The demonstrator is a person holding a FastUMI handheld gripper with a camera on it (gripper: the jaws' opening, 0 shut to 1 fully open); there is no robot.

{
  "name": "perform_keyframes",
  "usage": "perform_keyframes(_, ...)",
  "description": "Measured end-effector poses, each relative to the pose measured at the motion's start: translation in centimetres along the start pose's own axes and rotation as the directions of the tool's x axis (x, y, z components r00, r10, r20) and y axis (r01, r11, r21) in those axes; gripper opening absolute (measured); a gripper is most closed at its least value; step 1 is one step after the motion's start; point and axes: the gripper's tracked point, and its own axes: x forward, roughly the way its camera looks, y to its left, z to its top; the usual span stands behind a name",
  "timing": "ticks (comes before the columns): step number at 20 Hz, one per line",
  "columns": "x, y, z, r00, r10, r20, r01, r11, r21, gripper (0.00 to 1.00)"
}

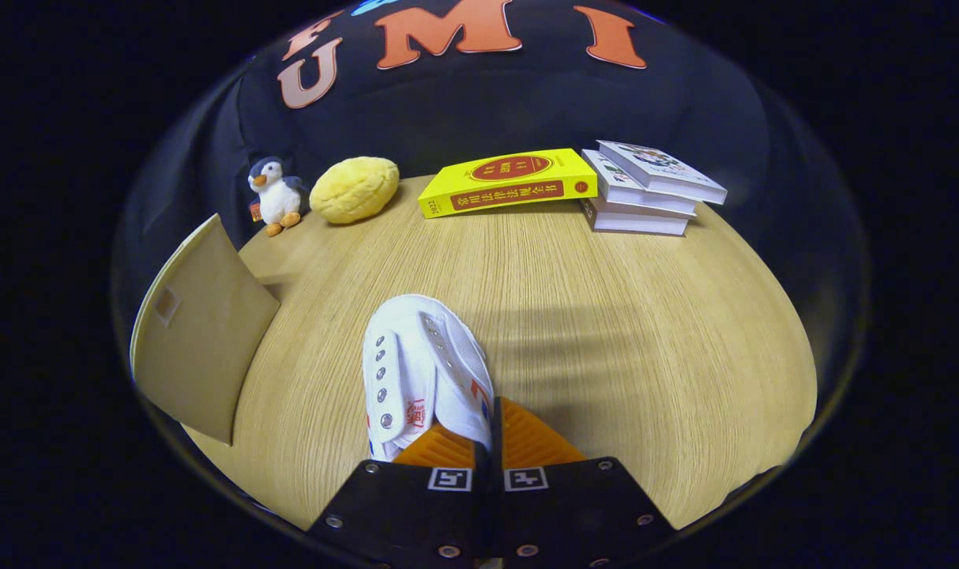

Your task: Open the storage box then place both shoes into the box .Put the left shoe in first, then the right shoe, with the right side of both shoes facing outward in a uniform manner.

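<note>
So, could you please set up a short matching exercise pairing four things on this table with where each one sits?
Things:
1. white shoe
2. penguin toy
3. yellow book
4. box lid

Places:
A. leaning on the stack of white books
B. clamped between the fingers of the gripper
C. beside the yellow plush
D. raised, beside the shoe

Pairs: 1-B, 2-C, 3-A, 4-D

Canvas shoe (424, 371), matt wood-grain table (606, 316)

Penguin (275, 194) stands beside the yellow cushion (355, 189). Yellow book (508, 182) touches a stack of books (647, 190) on the table (606, 332).
</note>
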Motion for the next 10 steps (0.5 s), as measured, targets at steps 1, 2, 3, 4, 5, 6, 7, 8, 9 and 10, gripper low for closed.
perform_keyframes(1,-0.3,0.5,0.7,1.000,0.004,0.022,-0.005,1.000,0.019,0.01)
perform_keyframes(2,-0.7,1.0,1.4,0.999,0.014,0.041,-0.016,0.999,0.043,0.00)
perform_keyframes(3,-1.1,1.6,2.0,0.998,0.027,0.057,-0.031,0.997,0.065,0.00)
perform_keyframes(4,-1.6,2.2,2.7,0.997,0.039,0.070,-0.045,0.996,0.081,0.00)
perform_keyframes(5,-2.1,2.6,3.6,0.995,0.044,0.090,-0.052,0.995,0.088,0.00)
perform_keyframes(6,-2.6,2.9,4.4,0.993,0.044,0.106,-0.054,0.995,0.085,0.00)
perform_keyframes(7,-3.2,3.3,5.2,0.992,0.040,0.122,-0.050,0.995,0.082,0.00)
perform_keyframes(8,-3.8,3.7,6.1,0.990,0.035,0.136,-0.046,0.996,0.080,0.01)
perform_keyframes(9,-4.4,4.2,6.9,0.988,0.036,0.153,-0.049,0.995,0.084,0.00)
perform_keyframes(10,-5.2,4.8,7.9,0.984,0.040,0.173,-0.057,0.994,0.093,0.00)
